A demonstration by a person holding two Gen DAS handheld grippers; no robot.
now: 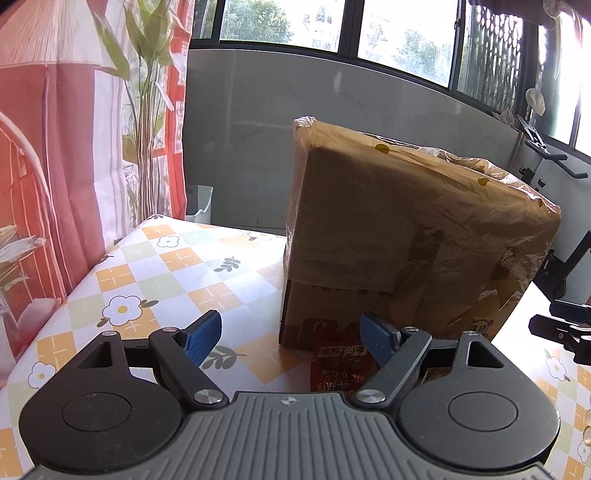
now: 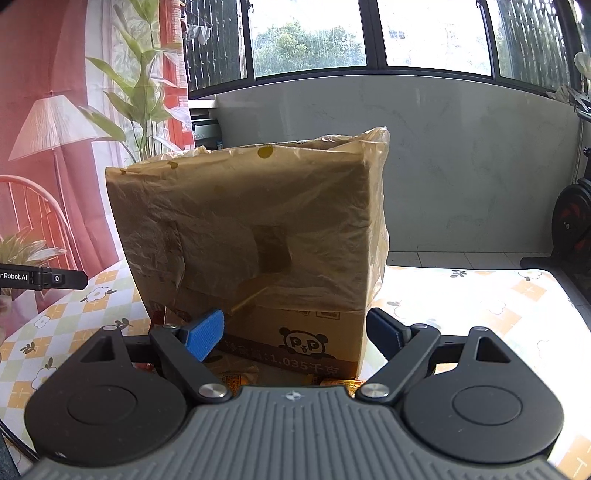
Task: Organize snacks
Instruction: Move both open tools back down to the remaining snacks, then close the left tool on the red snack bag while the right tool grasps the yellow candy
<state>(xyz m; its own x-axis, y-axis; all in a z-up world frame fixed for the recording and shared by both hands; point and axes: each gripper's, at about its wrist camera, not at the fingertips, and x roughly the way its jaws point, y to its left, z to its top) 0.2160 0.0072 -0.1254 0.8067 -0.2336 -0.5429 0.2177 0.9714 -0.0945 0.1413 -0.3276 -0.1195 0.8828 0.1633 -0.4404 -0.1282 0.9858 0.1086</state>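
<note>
Box: a cardboard box (image 1: 413, 229) lined with a brownish plastic bag (image 2: 251, 218) stands upright on the bench (image 1: 155, 273) — a checked, flowered cloth covers it.
Snacks: a red snack packet (image 1: 338, 365) lies flat at the foot of the box; yellow packets (image 2: 238, 376) lie just before it, partly hidden.
Left gripper (image 1: 291, 336): jaws wide, nothing between the pads, the red packet below them.
Right gripper (image 2: 297, 332): jaws wide, empty — facing the box's lower front.

Bright daylight pours through the windows (image 1: 399, 33), blowing out the panes. The box (image 2: 251, 229) stands backlit, its near face shadowed. Edges bend; everything stays sharp.
</note>
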